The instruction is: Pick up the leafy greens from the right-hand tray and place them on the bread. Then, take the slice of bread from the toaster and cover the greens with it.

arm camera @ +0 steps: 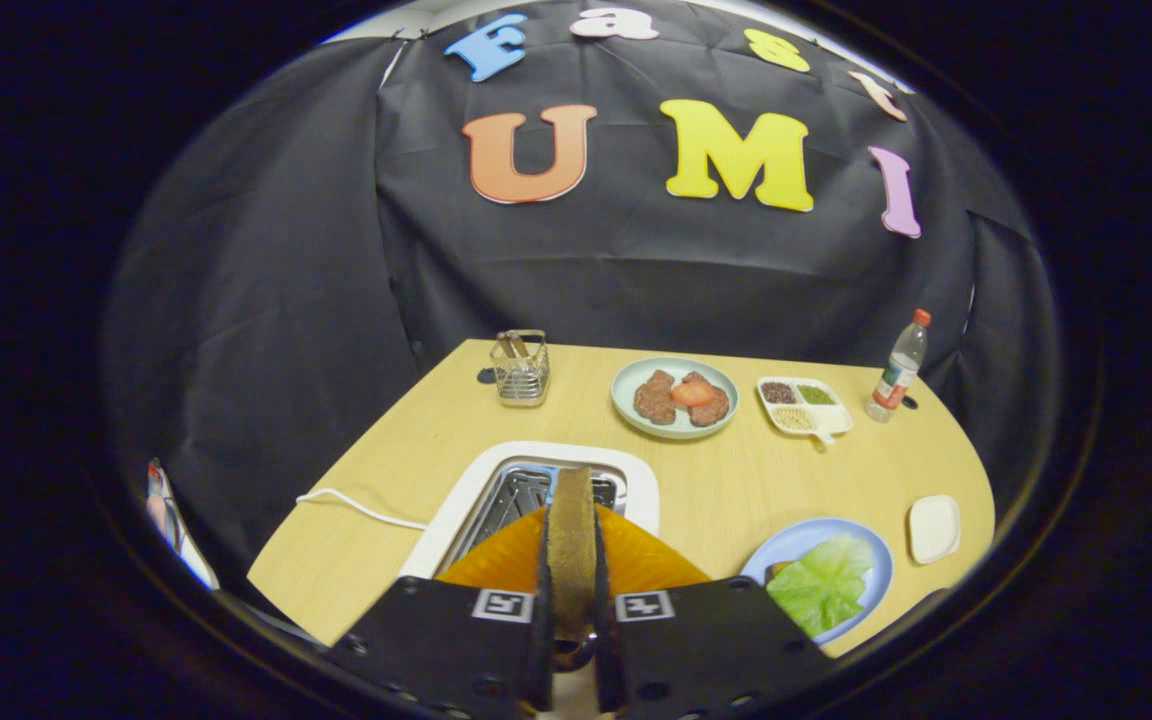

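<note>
While the jaws clamp a bread slice [571, 540] edge-on above the toaster [536, 490], lettuce [821, 585] lies on the blue plate [876, 560] near the surface's right edge.

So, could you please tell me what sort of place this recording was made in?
Probably a staged kitchen tabletop in a recording booth: a wooden table before black cloth carries a white toaster, plated patties and lettuce. The gripper is shut on a bread slice.

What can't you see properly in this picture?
- Gripper, shut on the bread slice: the slice's flat faces are hidden by the fingers.
- Toaster: its near part sits behind the bread.
- Blue plate: what lies under the lettuce.
- Seasoning tray: contents too small.
</note>
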`<state>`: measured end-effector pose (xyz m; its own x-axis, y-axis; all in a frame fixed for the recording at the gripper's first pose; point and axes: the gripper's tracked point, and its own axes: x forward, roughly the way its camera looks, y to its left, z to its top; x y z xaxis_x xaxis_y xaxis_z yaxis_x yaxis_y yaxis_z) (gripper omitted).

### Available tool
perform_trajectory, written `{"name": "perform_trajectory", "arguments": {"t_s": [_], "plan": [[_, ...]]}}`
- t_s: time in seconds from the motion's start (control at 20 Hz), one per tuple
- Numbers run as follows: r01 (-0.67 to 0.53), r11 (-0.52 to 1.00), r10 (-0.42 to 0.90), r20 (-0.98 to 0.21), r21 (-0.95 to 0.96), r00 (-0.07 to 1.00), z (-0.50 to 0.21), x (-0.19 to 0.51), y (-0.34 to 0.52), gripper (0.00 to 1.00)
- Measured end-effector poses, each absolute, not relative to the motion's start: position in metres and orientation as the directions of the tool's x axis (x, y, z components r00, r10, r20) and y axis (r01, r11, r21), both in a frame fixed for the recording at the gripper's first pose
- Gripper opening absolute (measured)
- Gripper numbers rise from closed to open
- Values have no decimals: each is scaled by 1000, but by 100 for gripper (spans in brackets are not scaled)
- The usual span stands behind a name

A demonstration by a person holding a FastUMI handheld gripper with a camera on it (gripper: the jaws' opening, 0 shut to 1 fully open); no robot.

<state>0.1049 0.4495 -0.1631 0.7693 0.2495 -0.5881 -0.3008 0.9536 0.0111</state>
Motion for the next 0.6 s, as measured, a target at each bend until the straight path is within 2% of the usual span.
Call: {"name": "perform_trajectory", "arguments": {"t_s": [0.05,0.6], "plan": [[-296,955,244,-578,3,779,-154,102,448,13],[-267,964,251,-408,19,878,-32,93,430,13]]}}
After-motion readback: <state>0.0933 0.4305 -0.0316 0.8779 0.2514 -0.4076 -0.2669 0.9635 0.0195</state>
